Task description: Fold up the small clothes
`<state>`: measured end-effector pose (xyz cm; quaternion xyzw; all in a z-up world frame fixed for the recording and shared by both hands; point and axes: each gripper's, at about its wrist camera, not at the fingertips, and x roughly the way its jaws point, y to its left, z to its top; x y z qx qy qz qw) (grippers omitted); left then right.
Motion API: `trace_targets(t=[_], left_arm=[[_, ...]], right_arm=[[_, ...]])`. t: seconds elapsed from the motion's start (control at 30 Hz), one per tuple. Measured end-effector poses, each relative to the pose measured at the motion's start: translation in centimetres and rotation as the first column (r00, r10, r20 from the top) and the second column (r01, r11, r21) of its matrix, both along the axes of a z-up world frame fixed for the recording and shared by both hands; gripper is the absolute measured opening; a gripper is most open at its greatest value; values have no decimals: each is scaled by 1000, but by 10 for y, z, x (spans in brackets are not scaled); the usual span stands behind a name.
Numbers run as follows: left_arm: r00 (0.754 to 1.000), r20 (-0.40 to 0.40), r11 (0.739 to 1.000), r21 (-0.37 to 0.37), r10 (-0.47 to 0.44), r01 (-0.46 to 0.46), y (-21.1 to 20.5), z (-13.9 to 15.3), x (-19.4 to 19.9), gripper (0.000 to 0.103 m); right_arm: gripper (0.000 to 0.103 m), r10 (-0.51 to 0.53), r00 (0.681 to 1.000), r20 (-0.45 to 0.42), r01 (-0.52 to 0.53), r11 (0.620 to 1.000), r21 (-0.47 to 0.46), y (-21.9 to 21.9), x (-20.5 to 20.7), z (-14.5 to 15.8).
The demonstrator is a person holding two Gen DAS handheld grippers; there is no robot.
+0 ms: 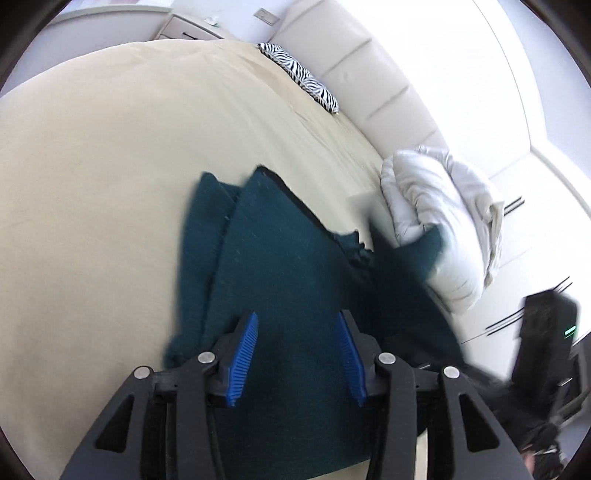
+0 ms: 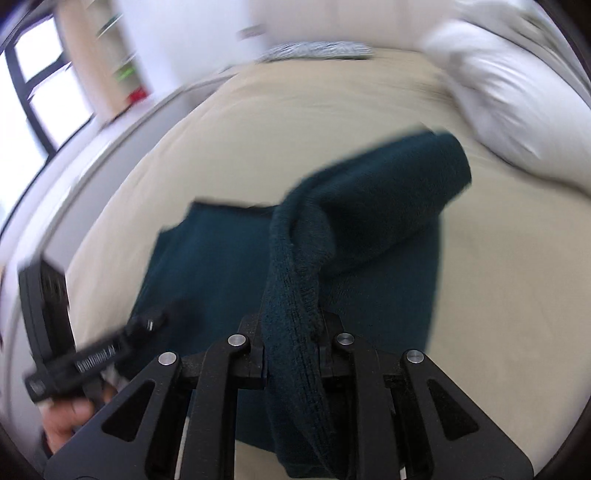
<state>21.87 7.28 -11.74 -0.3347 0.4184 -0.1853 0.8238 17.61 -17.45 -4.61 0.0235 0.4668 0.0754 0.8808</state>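
A dark teal fleece garment (image 1: 280, 258) lies on the beige bed (image 1: 92, 184). My left gripper (image 1: 297, 328) is open, its blue pads (image 1: 243, 354) apart just above the garment and holding nothing. My right gripper (image 2: 291, 325) is shut on a thick fold of the same teal garment (image 2: 369, 206) and holds it lifted off the bed (image 2: 258, 122), with a sleeve-like roll hanging toward the far right. The left gripper also shows in the right wrist view (image 2: 110, 343), blurred at the lower left over the garment's edge.
A crumpled white duvet (image 1: 439, 221) sits at the right of the bed, close to the garment; it also shows in the right wrist view (image 2: 517, 107). A zebra-print pillow (image 1: 299, 75) lies by the padded headboard (image 1: 369, 74). A nightstand (image 1: 192, 29) stands beyond.
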Motion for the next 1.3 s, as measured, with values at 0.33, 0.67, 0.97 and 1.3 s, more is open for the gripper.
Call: trace_targets(t=[0.33, 0.67, 0.97, 1.3], left_arm=[[996, -41, 995, -75, -75, 72, -15, 3, 27, 60], [975, -134, 984, 5, -178, 180, -48, 3, 52, 68], [955, -219, 972, 79, -200, 221, -74, -5, 75, 36], [960, -183, 975, 30, -210, 219, -57, 6, 71, 12]], right_arm=[[45, 78, 993, -88, -74, 996, 45, 35, 17, -42], [67, 228, 972, -60, -215, 962, 166, 3, -73, -41], [67, 27, 997, 70, -52, 926, 373, -93, -132, -32], [67, -151, 983, 99, 101, 914, 394, -148, -121, -35]])
